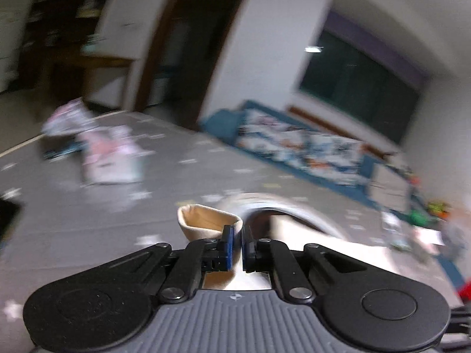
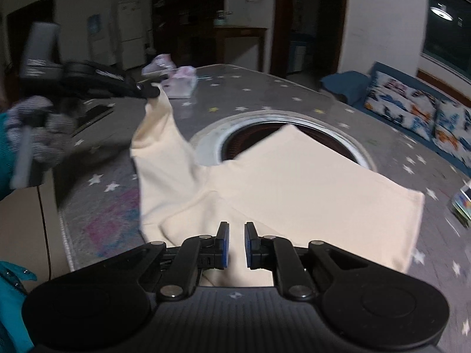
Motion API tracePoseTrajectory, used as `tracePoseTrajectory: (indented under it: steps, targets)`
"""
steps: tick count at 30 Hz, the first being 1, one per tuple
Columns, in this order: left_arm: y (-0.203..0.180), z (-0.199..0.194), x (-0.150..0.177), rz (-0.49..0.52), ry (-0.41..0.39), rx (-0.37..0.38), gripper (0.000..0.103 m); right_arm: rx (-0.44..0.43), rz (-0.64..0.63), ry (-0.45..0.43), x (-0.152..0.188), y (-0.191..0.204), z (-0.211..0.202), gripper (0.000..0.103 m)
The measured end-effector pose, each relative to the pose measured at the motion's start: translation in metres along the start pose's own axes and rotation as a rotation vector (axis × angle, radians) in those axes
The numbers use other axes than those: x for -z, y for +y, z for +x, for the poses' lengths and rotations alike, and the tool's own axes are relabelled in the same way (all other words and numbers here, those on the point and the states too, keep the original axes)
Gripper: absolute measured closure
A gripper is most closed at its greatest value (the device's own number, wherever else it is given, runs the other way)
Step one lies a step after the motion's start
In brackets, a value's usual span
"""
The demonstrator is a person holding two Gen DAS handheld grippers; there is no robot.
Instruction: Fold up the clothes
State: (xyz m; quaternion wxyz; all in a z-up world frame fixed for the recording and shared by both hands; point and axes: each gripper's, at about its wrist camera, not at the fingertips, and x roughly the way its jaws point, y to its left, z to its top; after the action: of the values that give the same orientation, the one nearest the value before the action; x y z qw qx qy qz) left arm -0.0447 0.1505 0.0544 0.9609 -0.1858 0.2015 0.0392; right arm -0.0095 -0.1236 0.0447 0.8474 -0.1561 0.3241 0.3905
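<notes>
The left gripper [image 2: 153, 90] is clamped on a corner of the cream cotton garment [image 2: 294, 182], lifting it at ten o'clock. The right gripper [image 2: 237, 244] seems pinched on its near edge over the grey star-print table [image 2: 265, 94].

One cream-coloured cloth garment [image 2: 294, 188] lies on one grey star-printed table [image 2: 294, 97]. One round metal-rimmed opening [image 2: 282, 126] sits in the middle of that table. Two small folded pink-and-white garments [image 2: 181, 85] rest at its far end, just beside each other. Two black two-finger tongs show: the left tongs [image 2: 151, 91] and the right tongs [image 2: 237, 244]. One blue sofa [image 2: 382, 88] carries two patterned cushions [image 2: 397, 100]. One white refrigerator [image 2: 131, 33] stands by the far wall.
</notes>
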Motion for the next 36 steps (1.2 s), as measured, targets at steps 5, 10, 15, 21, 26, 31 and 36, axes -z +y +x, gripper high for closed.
tracePoseTrajectory:
  steps: [5, 10, 15, 21, 26, 31, 36]
  targets:
    - [-0.075, -0.007, 0.008, 0.076, 0.023, 0.233, 0.097, 0.051, 0.074, -0.02, 0.016, -0.023, -0.015, 0.092]
    - [-0.136, 0.005, 0.037, 0.161, 0.113, 0.393, 0.096, 0.101, 0.156, -0.029, 0.034, -0.046, -0.03, 0.092]
    - [-0.158, 0.022, 0.07, 0.238, 0.235, 0.439, 0.084, 0.142, 0.224, -0.017, 0.052, -0.063, -0.04, 0.092]
    - [-0.135, 0.019, 0.076, 0.295, 0.246, 0.396, 0.06, 0.133, 0.28, -0.016, 0.059, -0.074, -0.044, 0.092]
    - [-0.099, 0.015, 0.074, 0.302, 0.237, 0.275, 0.06, 0.106, 0.282, -0.004, 0.054, -0.071, -0.031, 0.083]
    - [-0.067, 0.013, 0.075, 0.281, 0.255, 0.189, 0.06, 0.118, 0.307, 0.025, 0.053, -0.077, -0.012, 0.082]
    - [-0.054, 0.009, 0.075, 0.279, 0.246, 0.166, 0.06, 0.117, 0.317, 0.049, 0.053, -0.077, -0.001, 0.086]
